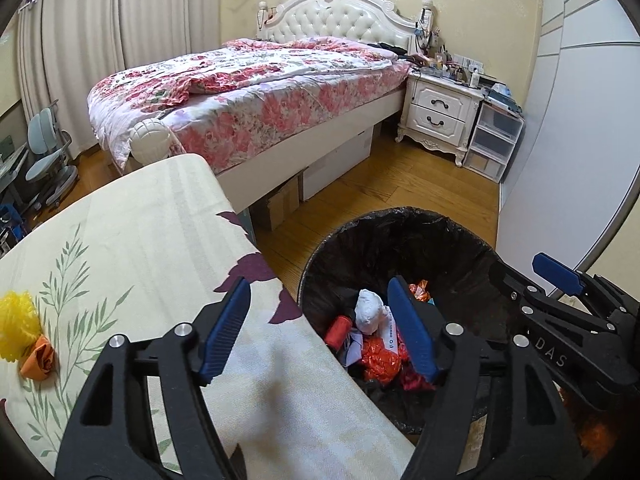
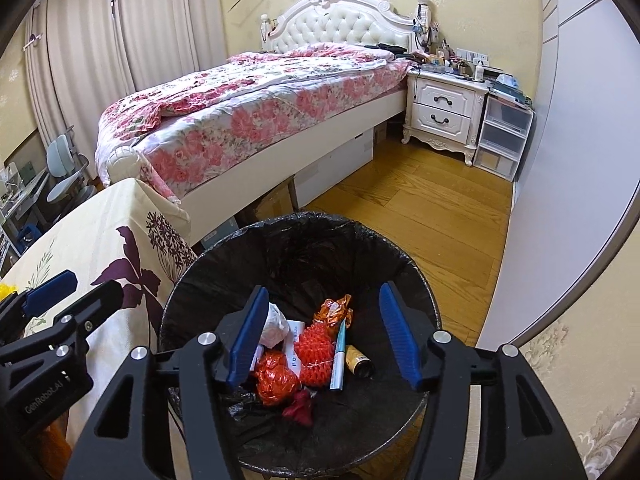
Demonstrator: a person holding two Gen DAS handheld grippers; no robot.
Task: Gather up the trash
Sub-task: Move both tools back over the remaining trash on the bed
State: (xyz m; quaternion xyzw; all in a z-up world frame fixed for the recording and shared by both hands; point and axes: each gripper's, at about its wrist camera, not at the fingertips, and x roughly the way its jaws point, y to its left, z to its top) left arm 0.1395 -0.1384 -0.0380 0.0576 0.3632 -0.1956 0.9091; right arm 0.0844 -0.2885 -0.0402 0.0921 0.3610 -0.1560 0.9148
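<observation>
A round bin with a black liner [image 1: 400,224] [image 2: 280,228] stands on the floor beside a cloth-covered table [image 1: 132,232] [image 2: 100,240]. Inside lie red and orange wrappers [image 2: 316,354], a white crumpled wad [image 1: 370,306], a teal tube [image 2: 339,354] and a small dark can [image 2: 358,360]. My left gripper [image 1: 320,328] is open and empty, straddling the table edge and the bin rim. My right gripper [image 2: 324,332] is open and empty above the bin. On the table's left lie a yellow mesh ball [image 1: 16,326] and an orange crumpled wrapper [image 1: 40,360].
A bed with a floral quilt [image 1: 248,92] stands behind the table. A white nightstand [image 1: 440,112] and clear plastic drawers [image 1: 494,140] sit at the back right. A white wardrobe [image 1: 580,140] lines the right. Wooden floor [image 2: 420,216] lies between them. A desk chair [image 1: 48,152] is far left.
</observation>
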